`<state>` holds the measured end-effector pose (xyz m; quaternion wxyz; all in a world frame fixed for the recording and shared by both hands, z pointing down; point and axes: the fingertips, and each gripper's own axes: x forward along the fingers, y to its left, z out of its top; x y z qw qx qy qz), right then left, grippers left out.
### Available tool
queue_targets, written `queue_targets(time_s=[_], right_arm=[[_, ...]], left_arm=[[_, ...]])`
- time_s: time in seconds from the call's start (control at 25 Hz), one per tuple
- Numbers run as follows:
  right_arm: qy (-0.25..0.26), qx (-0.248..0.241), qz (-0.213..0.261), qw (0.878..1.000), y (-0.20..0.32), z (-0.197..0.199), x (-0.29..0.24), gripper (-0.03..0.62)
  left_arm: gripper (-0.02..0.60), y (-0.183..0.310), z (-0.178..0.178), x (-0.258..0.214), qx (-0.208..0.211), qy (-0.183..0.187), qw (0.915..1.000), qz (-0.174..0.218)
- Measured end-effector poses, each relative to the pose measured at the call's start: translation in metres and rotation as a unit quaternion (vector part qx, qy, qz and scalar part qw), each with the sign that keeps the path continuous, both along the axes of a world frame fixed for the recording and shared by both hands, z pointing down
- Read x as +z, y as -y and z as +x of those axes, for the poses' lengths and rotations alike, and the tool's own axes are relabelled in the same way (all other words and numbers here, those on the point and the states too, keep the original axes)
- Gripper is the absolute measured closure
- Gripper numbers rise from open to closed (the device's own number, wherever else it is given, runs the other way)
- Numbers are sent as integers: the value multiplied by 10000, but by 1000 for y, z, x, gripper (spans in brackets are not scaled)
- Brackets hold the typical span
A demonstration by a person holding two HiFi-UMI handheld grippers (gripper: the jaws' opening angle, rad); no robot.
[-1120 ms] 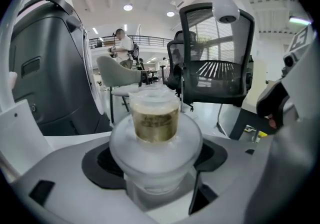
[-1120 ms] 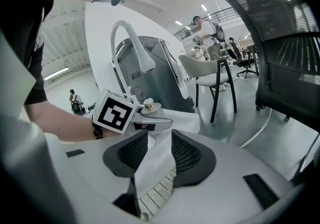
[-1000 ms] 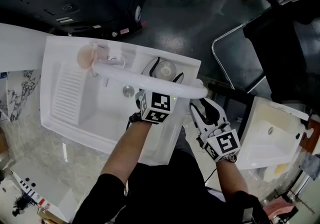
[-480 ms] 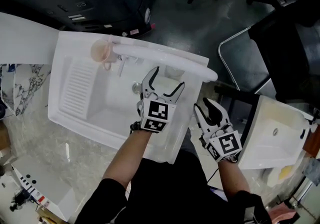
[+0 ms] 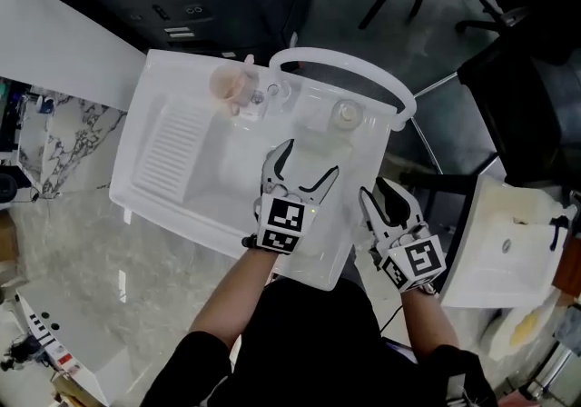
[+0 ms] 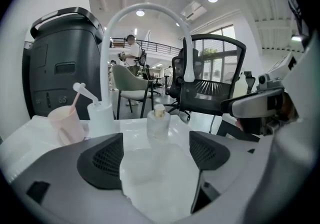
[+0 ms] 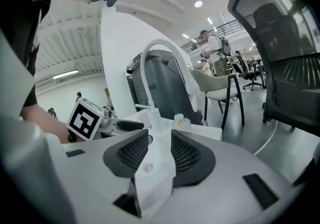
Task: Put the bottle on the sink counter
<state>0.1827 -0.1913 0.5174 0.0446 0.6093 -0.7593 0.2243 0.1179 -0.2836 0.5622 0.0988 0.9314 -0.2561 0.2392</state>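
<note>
A clear bottle (image 5: pixel 346 114) with a pale cap stands upright on the back right corner of the white sink counter (image 5: pixel 310 240). In the left gripper view the bottle (image 6: pixel 158 124) stands just beyond the jaws, apart from them. My left gripper (image 5: pixel 306 163) hovers over the counter on the near side of the bottle, open; its jaws have just been opening and nothing is between them (image 6: pixel 155 155). My right gripper (image 5: pixel 386 193) hangs off the sink's right edge with its jaws partly apart and empty (image 7: pixel 160 153). The bottle (image 7: pixel 179 120) shows beyond it.
A white arched faucet (image 5: pixel 363 69) curves over the back of the counter. A pink cup (image 5: pixel 227 83) and a pump dispenser (image 5: pixel 272 92) stand at the back left. A ribbed washboard (image 5: pixel 172 151) slopes into the basin. A second small sink (image 5: pixel 508 242) and a chair frame (image 5: pixel 436 87) stand right.
The left gripper was around the bottle a second ago; it has let go and drawn back toward me, and the bottle stays standing on the counter. The right gripper rose slightly.
</note>
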Motion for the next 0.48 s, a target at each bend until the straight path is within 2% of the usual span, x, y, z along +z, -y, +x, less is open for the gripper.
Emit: queue_targets(time_s=[0.32, 0.48], right_arm=[[112, -30, 371, 9992, -5, -36, -26, 442], [74, -17, 358, 9993, -8, -58, -38, 448]], left_arm=[[170, -5, -63, -38, -310, -174, 9988, 344], [172, -9, -101, -56, -433, -279, 9980, 378]])
